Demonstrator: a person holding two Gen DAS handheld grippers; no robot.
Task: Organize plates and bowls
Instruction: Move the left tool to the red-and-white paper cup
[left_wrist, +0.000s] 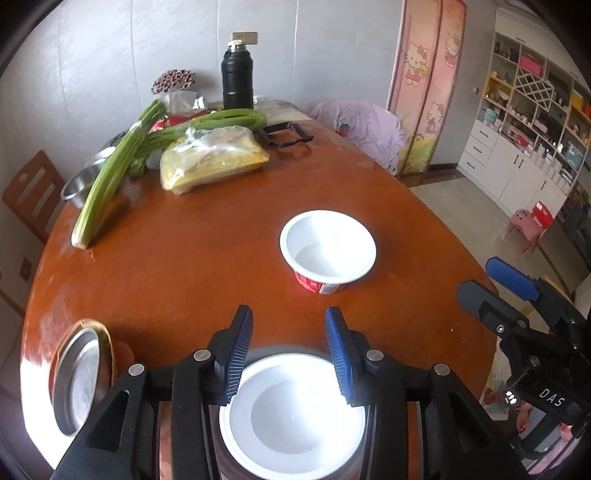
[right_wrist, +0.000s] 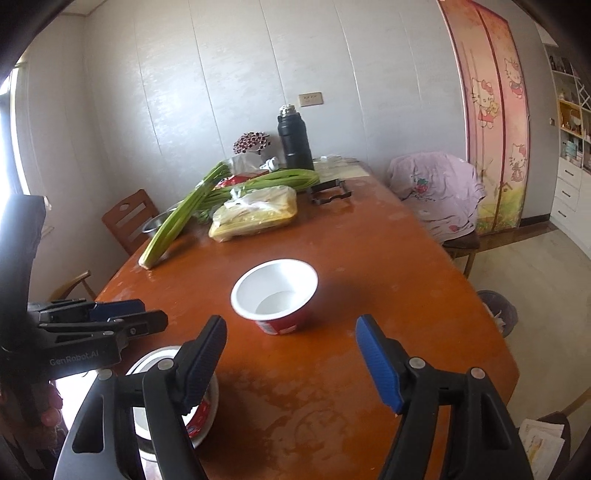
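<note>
left gripper (left_wrist: 289, 356): fingers spread over near white paper bowl (left_wrist: 291, 413) | right gripper (right_wrist: 291, 363): fingers spread, facing far white bowl (right_wrist: 275, 295), likely for stacking

Celery (right_wrist: 173, 221), bagged noodles (right_wrist: 255, 218), black thermos (right_wrist: 294, 142).

Two white bowls (left_wrist: 328, 246) (left_wrist: 291, 413) with red printed sides; orange-brown table (left_wrist: 207, 266); ribbed blue gripper pads (right_wrist: 378, 363); green celery (left_wrist: 110, 177); black flask (left_wrist: 237, 79).
</note>
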